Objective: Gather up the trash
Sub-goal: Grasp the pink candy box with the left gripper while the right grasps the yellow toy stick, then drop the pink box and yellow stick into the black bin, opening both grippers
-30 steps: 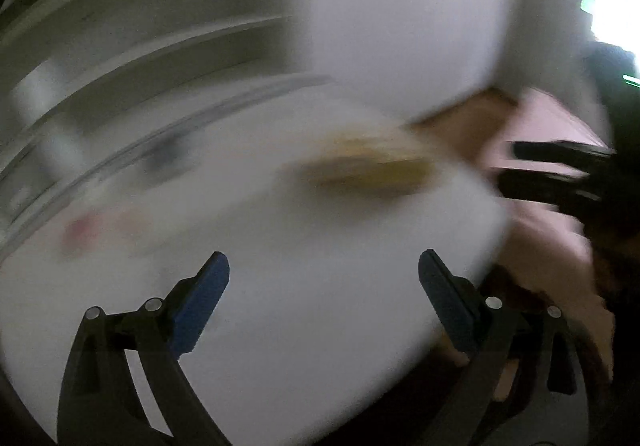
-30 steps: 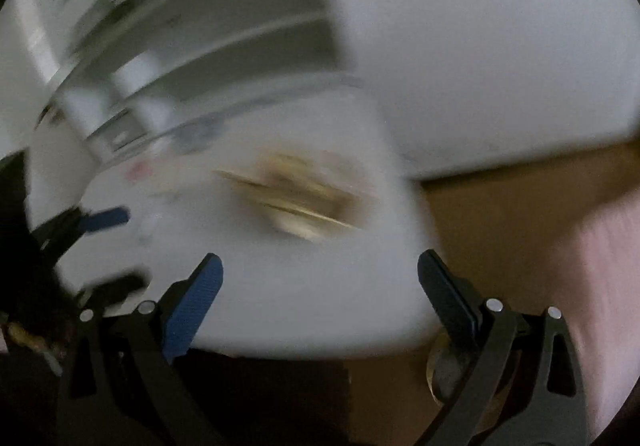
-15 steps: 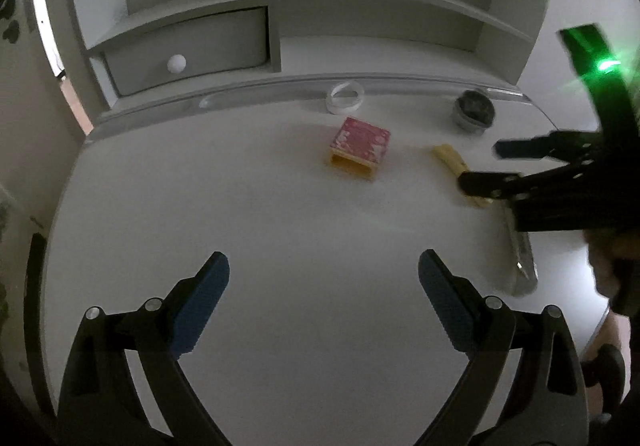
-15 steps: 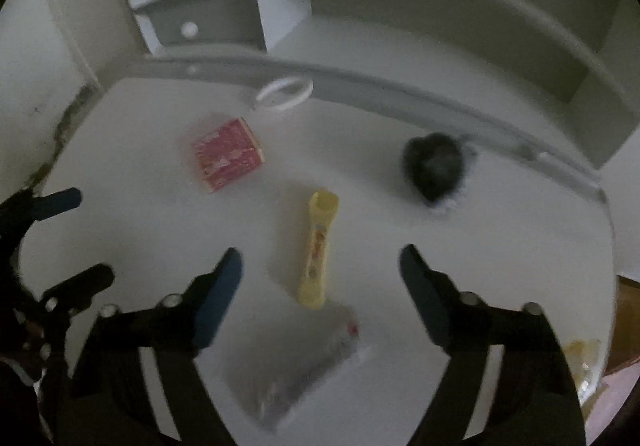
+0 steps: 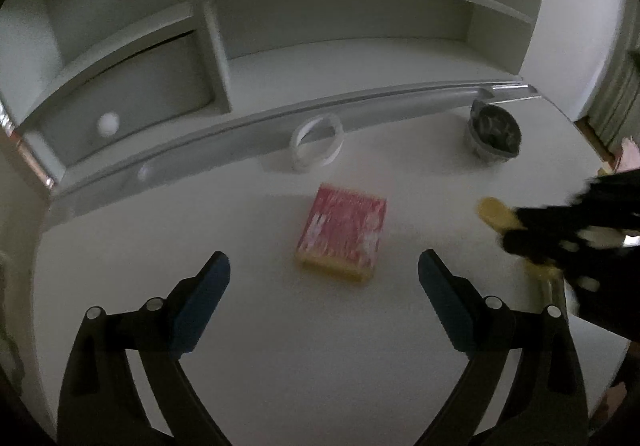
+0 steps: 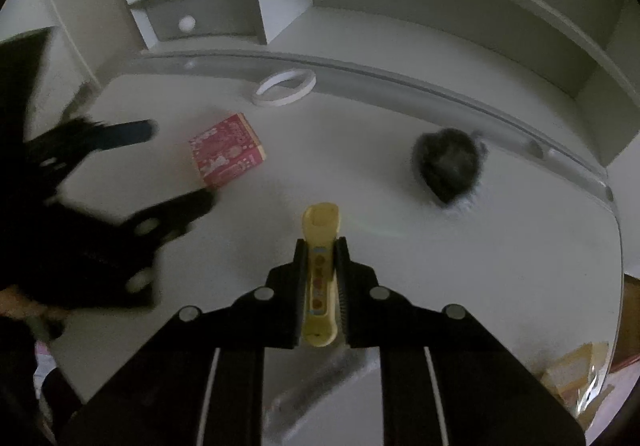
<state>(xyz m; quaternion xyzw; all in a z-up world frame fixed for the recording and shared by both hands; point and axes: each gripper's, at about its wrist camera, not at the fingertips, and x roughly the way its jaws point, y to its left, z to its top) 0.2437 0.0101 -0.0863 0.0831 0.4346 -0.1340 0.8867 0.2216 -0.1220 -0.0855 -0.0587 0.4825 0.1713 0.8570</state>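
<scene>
The right gripper (image 6: 320,246) is closing on a yellow wrapper (image 6: 320,274) lying on the white desk (image 6: 400,266), its long axis running straight away between the pads, rounded end pointing toward the shelves (image 6: 400,5). The left gripper (image 5: 324,278) is gaping wide just short of the red box (image 5: 344,234).

On the surface (image 5: 320,366), the box (image 5: 342,232) lay before my left jaws, tape ring (image 5: 317,141) behind it, wrapper (image 6: 320,270) to its right.
</scene>
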